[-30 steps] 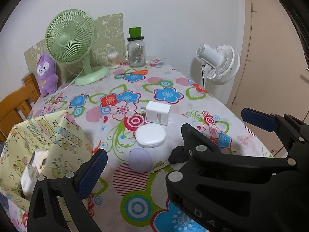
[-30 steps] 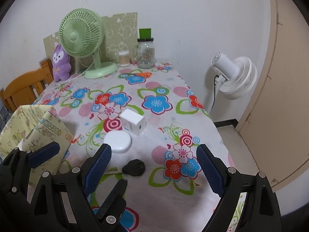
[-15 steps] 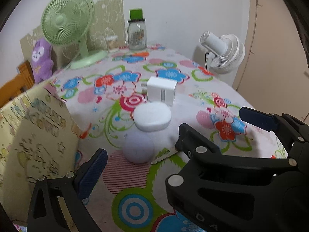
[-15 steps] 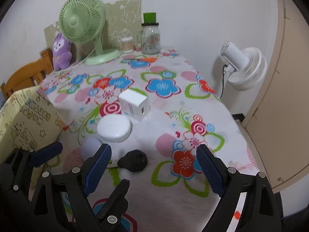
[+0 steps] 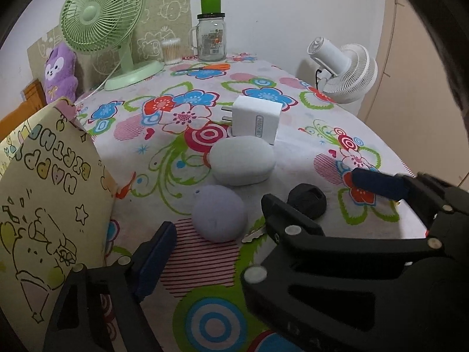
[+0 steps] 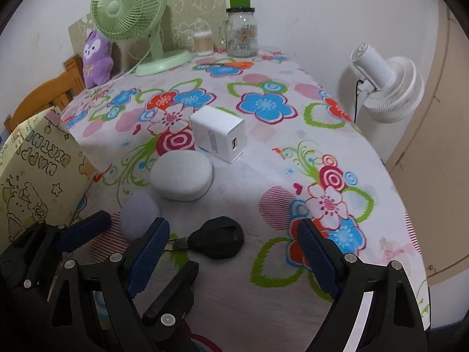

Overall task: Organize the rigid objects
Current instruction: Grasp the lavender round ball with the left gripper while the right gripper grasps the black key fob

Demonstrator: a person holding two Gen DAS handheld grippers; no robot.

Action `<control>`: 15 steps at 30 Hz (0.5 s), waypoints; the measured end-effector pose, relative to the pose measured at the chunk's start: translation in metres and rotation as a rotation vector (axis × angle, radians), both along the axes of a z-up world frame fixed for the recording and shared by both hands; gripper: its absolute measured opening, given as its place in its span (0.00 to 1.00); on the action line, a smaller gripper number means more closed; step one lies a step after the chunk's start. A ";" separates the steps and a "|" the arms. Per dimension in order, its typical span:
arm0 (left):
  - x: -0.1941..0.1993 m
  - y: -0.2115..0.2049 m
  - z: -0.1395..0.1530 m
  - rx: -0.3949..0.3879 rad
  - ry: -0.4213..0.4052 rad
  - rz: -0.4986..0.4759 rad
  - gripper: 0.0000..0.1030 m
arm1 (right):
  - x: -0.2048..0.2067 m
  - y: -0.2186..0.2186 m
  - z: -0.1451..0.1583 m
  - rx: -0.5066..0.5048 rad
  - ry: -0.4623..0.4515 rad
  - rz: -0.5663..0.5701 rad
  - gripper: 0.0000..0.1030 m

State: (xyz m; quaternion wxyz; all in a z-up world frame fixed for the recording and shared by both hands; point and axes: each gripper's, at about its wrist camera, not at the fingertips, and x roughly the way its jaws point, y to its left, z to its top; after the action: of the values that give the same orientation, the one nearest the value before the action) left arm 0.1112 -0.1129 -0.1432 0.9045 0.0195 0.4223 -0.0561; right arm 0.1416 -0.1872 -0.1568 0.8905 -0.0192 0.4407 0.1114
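So both grippers are open, closing a bit, holding nothing.
Right gripper [image 6: 233, 255] frames the black key [image 6: 217, 241]; left gripper [image 5: 214, 252] sits just before the lilac egg-shaped case [image 5: 219, 213].

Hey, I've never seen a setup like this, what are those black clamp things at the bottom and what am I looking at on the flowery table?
Those clamps are two hand-held grippers that a person carries, one in each hand. Each picture comes from a wide-angle camera on one gripper, looking forward along its blue-padded fingers.

In the left view, the left gripper has just been closing a little but grips nothing; the lilac egg-shaped case lies between its fingers. In the right view, the right gripper has also just been closing a little, with the black key between its fingers, not gripped.

Also on the tablecloth: a white oval case, a white charger, a green fan and a patterned box.
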 end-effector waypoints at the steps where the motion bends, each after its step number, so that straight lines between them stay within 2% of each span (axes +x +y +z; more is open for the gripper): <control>1: 0.000 0.000 0.000 0.002 0.000 -0.002 0.84 | 0.001 0.000 -0.001 0.007 0.019 0.003 0.75; 5: 0.000 0.001 0.000 -0.004 0.001 0.001 0.84 | 0.000 0.001 -0.001 -0.015 0.023 -0.008 0.62; 9: 0.001 0.003 0.002 -0.016 0.016 -0.010 0.84 | -0.002 0.004 0.001 -0.012 0.025 0.012 0.40; 15: 0.003 0.001 0.002 0.008 0.020 -0.012 0.84 | -0.001 0.002 0.002 -0.046 0.007 -0.017 0.40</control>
State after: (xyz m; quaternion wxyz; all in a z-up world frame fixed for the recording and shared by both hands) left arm 0.1145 -0.1122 -0.1411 0.8998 0.0251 0.4315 -0.0601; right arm 0.1403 -0.1848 -0.1551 0.8891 -0.0354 0.4466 0.0935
